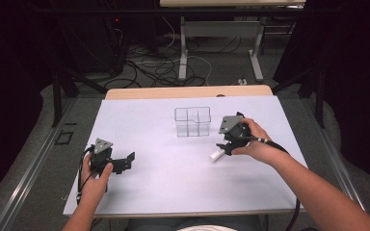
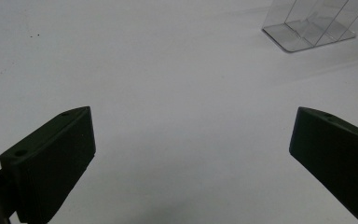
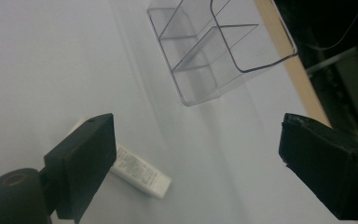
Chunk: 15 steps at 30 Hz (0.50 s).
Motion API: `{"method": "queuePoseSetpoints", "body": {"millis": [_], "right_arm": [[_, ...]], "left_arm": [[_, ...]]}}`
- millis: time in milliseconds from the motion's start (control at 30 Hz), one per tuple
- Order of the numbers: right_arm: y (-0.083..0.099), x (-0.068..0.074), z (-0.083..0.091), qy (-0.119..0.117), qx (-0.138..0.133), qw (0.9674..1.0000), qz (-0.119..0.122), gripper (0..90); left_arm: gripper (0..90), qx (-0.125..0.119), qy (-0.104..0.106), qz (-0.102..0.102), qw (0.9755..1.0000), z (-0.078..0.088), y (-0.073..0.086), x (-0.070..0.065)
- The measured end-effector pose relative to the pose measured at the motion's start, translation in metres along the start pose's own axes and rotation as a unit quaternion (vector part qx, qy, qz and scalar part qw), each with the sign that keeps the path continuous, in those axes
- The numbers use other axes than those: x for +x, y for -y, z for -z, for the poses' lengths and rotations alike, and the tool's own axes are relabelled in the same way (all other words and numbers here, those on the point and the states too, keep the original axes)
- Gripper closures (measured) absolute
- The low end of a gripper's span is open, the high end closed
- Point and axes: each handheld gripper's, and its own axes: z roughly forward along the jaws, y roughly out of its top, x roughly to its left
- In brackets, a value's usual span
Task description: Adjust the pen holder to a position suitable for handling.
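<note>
High view: a white-covered table [image 1: 173, 168] stands over a cable-strewn floor [image 1: 154, 67]. At its middle a clear divided organizer [image 1: 192, 121] stands empty. Both grippers gape: the left gripper [image 1: 125, 162] over bare sheet, the right gripper [image 1: 225, 147] just beside a small white box [image 3: 140, 172] lying flat.

— What's under my jaws?
— A matt, smooth white sheet [image 1: 164, 168] covering a table with a pale wood edge [image 1: 188, 91].
— And the organizer [image 3: 214, 51]?
— Clear, glossy plastic. My own jaws are matt black plastic; the small white block [image 3: 142, 175] looks smooth, printed.
</note>
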Motion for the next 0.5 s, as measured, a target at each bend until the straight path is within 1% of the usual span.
{"method": "queuePoseSetpoints", "body": {"millis": [33, 67, 167, 200, 233, 267, 300, 333, 367, 400, 433, 467, 500], "right_arm": [[0.0, 0.003, 0.001, 0.008, -0.004, 0.9999, 0.01, 10.8], [0.001, 0.004, 0.001, 0.012, -0.005, 0.9997, 0.02, 11.3], [0.005, 0.01, 0.002, 0.027, -0.004, 0.9986, 0.046, 14.8], [0.006, 0.013, 0.002, 0.033, -0.003, 0.9979, 0.056, 14.9], [0.008, 0.016, 0.001, 0.037, 0.002, 0.9967, 0.073, 15.0], [0.01, 0.018, 0.001, 0.041, -0.002, 0.9952, 0.088, 15.1], [0.011, 0.021, 0.001, 0.04, -0.006, 0.9942, 0.099, 15.2], [0.013, 0.024, 0.001, 0.039, -0.004, 0.9935, 0.107, 15.3], [0.015, 0.026, -0.001, 0.04, -0.01, 0.9919, 0.12, 15.3], [0.017, 0.028, 0.0, 0.041, -0.005, 0.9909, 0.128, 15.3], [0.02, 0.031, -0.003, 0.053, -0.029, 0.9889, 0.136, 15.3], [0.02, 0.033, -0.003, 0.054, -0.022, 0.9868, 0.151, 15.3], [0.021, 0.034, -0.003, 0.062, -0.024, 0.9828, 0.172, 15.3]], "left_arm": [[0.1, -0.004, -0.001, 0.0, 1.0, -0.001, 0.0, 0.0], [0.1, 0.0, 0.0, 0.0, 1.0, 0.0, 0.0, 0.0], [0.1, 0.001, -0.001, -0.001, 1.0, 0.0, 0.0, 0.0], [0.1, 0.004, -0.002, -0.003, 1.0, 0.0, 0.0, 0.0], [0.1, 0.004, -0.003, -0.005, 1.0, 0.0, 0.0, 0.0], [0.1, 0.003, -0.003, -0.006, 1.0, 0.0, 0.0, 0.0], [0.1, 0.003, -0.003, -0.006, 1.0, -0.001, 0.0, 0.0], [0.1, 0.005, -0.001, -0.003, 1.0, -0.001, 0.001, -0.001], [0.1, 0.005, -0.001, -0.003, 1.0, -0.001, 0.001, -0.001], [0.1, 0.005, -0.001, -0.004, 1.0, -0.001, 0.001, -0.001], [0.1, 0.006, -0.001, -0.005, 1.0, -0.001, 0.0, -0.001], [0.1, 0.005, -0.002, -0.005, 1.0, -0.001, 0.001, -0.001], [0.1, 0.005, -0.001, -0.005, 1.0, -0.001, 0.001, -0.001]]}}
